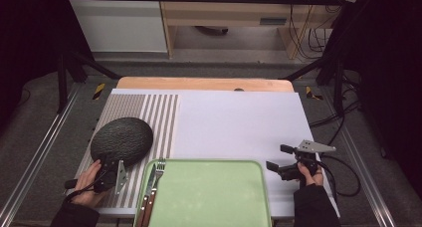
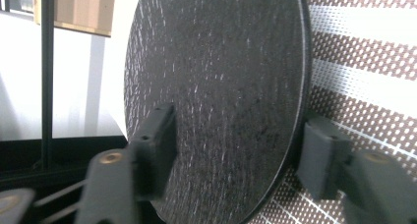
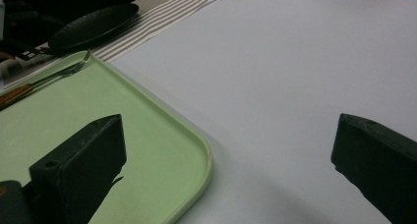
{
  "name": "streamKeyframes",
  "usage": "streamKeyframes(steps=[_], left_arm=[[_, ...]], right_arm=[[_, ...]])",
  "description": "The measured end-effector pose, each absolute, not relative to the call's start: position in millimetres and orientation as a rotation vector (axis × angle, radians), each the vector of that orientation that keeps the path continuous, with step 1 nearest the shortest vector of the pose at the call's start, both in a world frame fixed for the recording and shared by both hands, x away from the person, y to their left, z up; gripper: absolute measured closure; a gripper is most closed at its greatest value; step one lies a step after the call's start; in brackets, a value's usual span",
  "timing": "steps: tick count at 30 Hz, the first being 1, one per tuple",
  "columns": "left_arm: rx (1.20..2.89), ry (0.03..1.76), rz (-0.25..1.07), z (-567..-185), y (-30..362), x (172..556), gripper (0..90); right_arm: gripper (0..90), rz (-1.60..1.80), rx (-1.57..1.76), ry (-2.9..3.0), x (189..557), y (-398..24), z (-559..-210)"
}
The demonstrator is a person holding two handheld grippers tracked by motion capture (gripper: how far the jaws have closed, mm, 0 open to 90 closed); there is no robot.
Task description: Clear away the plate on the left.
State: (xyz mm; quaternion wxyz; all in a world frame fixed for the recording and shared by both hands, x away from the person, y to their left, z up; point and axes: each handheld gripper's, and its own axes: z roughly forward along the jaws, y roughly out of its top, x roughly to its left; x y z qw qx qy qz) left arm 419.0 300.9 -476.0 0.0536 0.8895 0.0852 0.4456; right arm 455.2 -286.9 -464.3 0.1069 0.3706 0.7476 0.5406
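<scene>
Left claw [image 1: 110, 163]: brought around the near rim of the black plate [image 1: 122, 141], one jaw on each face; whether the pads press yet cannot be told.
Right claw [image 1: 282, 160]: released, jaws wide apart, held over the white table [image 1: 234, 122] beside the tray.
Progress: judged early; the plate is at the grasping step, tilted on the striped mat [image 1: 159, 117], left of the tray and not yet moved.
Green tray [image 1: 209, 194]: a fork [image 1: 155, 179] is lain along its left edge beside another wooden-handled utensil; the rest is bare.
</scene>
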Motion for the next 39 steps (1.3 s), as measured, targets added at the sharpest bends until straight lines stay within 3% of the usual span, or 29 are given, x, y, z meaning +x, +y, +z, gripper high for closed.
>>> streamKeyframes(steps=[12,18,30,39], left_arm=[[2.730,0.157,1.396,-482.4,296.4,414.7,55.9],[2.729,0.105,1.430,-485.5,295.1,413.4,59.0],[2.743,0.051,1.451,-493.2,292.4,409.6,76.3],[2.743,0.052,1.466,-494.3,291.2,408.9,77.3]], right_arm=[[0.3,1.592,1.090,2.205,455.2,-286.6,-464.6],[0.3,1.591,1.091,2.205,455.3,-286.6,-464.7],[0.3,1.587,1.094,2.211,455.4,-285.5,-464.9],[0.3,1.586,1.093,2.211,455.3,-285.6,-465.0]])
